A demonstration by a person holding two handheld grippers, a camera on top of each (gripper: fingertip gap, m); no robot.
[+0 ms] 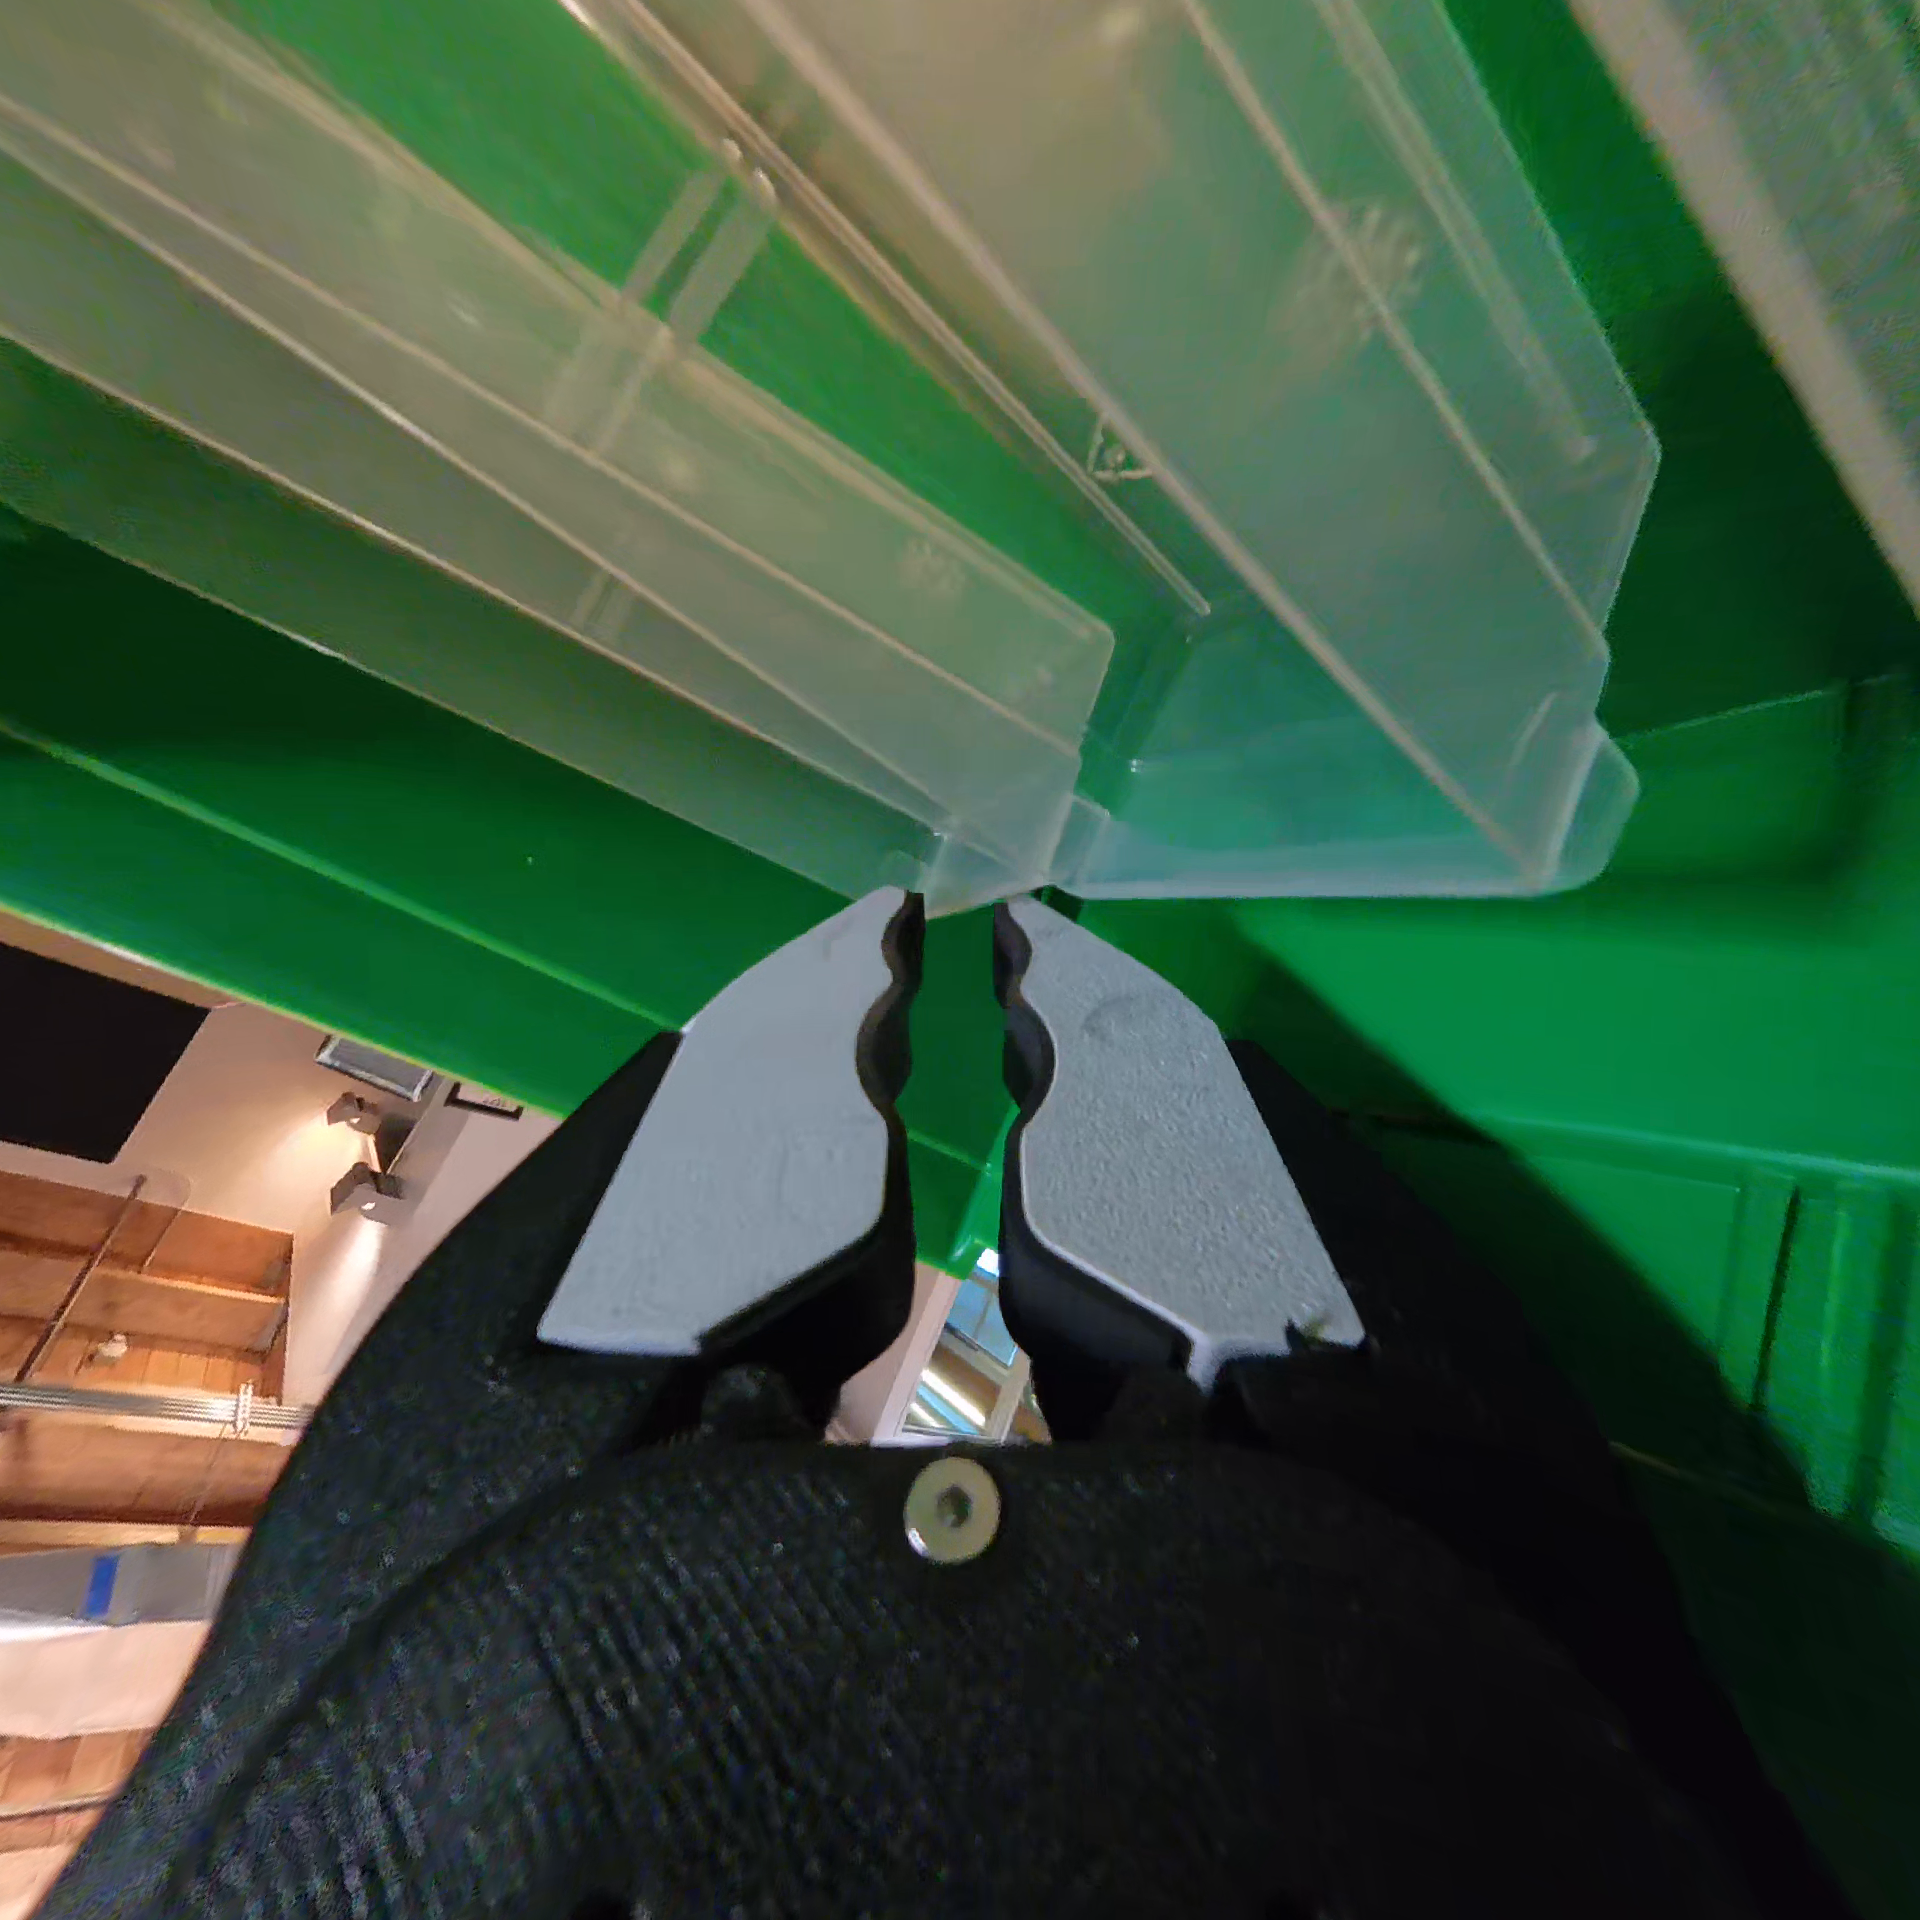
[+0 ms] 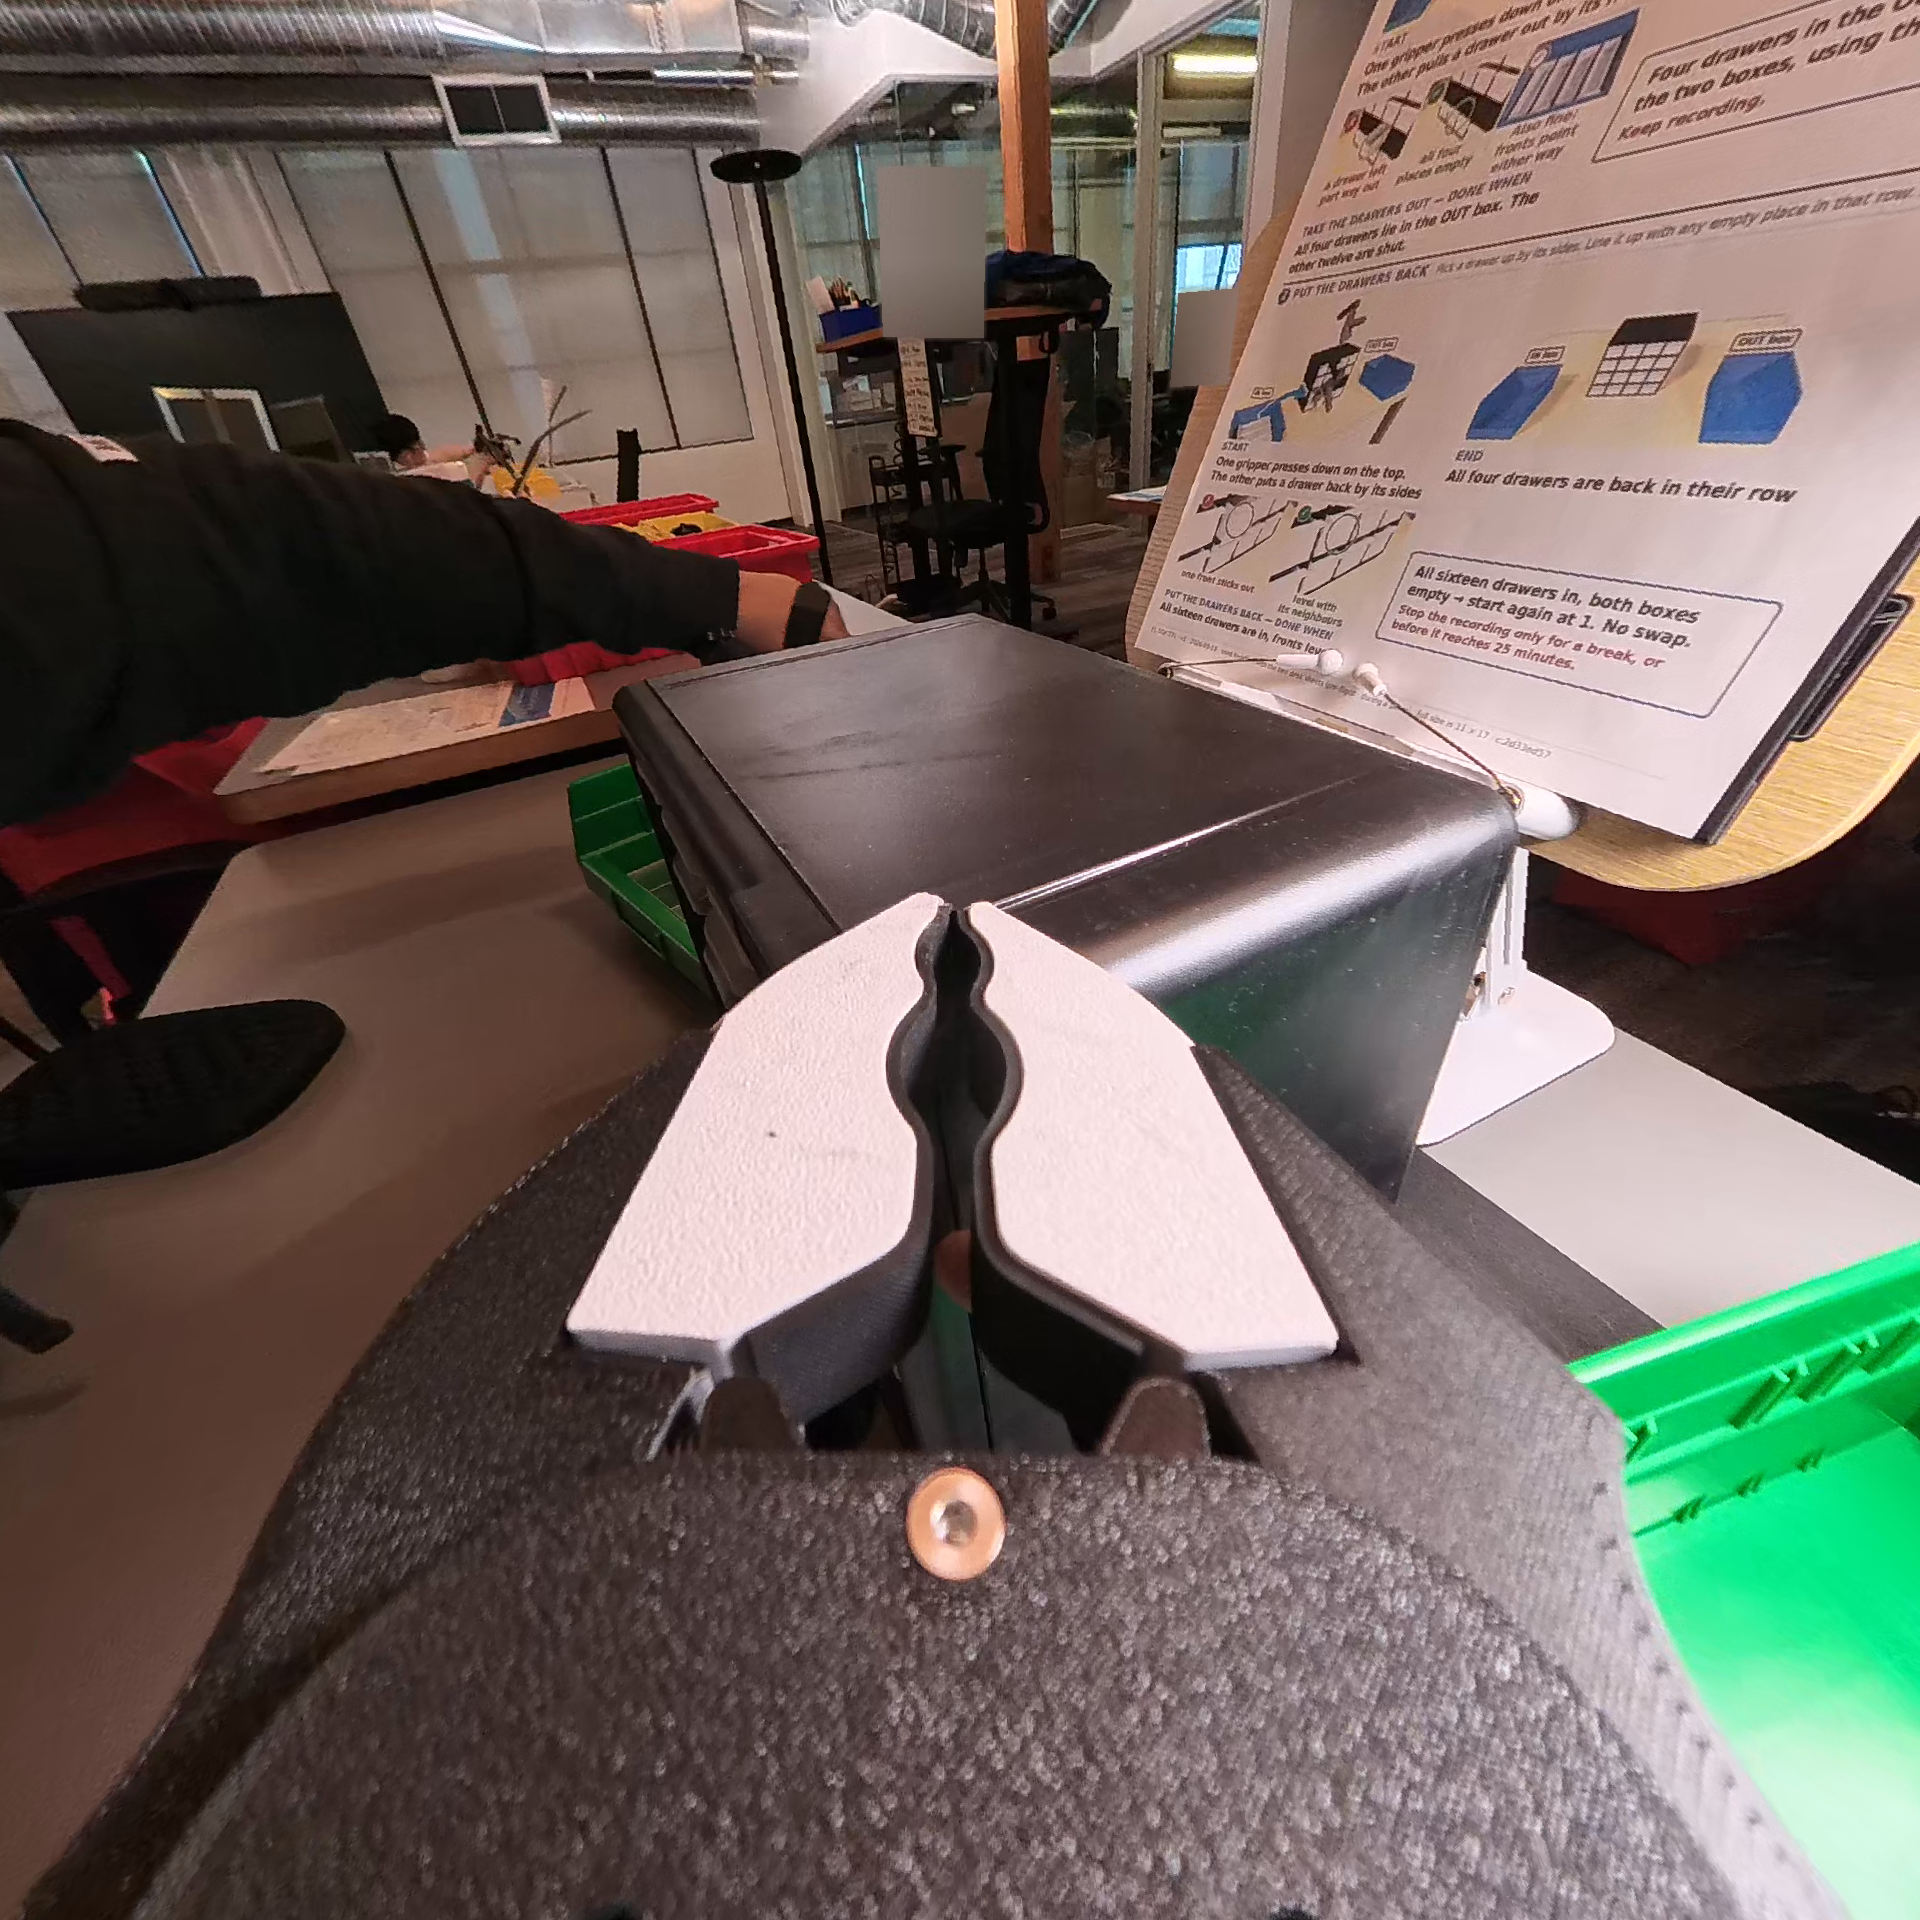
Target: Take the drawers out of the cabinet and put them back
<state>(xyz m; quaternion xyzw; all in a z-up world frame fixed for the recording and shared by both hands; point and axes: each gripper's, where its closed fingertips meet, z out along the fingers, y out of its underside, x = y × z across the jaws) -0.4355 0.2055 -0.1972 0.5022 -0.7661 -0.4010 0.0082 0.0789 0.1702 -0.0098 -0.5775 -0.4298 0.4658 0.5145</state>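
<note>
Drawers (image 1: 1351, 499) of clear plastic are seen inside a green bin (image 1: 1558, 1039), one pinched at its corner by the left claw (image 1: 958, 906). The right claw (image 2: 958, 914) is pressed together on the black cabinet (image 2: 987, 758), with another green bin (image 2: 1766, 1475) at 4 o'clock.

An instruction sheet (image 2: 1558, 364) leans on a wooden stand (image 2: 1704, 842) at the far right, its white foot (image 2: 1527, 1049) resting on the grey counter (image 2: 416, 987); a person's dark sleeve (image 2: 312, 613) reaches across from the left, a dark band (image 2: 805, 615) on the wrist; red bins (image 2: 748, 545) sit beyond it; an office chair (image 2: 977, 468) stands far back beside a wooden post (image 2: 1023, 125); ducts (image 2: 312, 62) run along the ceiling; a black chair armrest (image 2: 156, 1081) lies near left; wooden beams (image 1: 135, 1309) show in the left wrist view.
</note>
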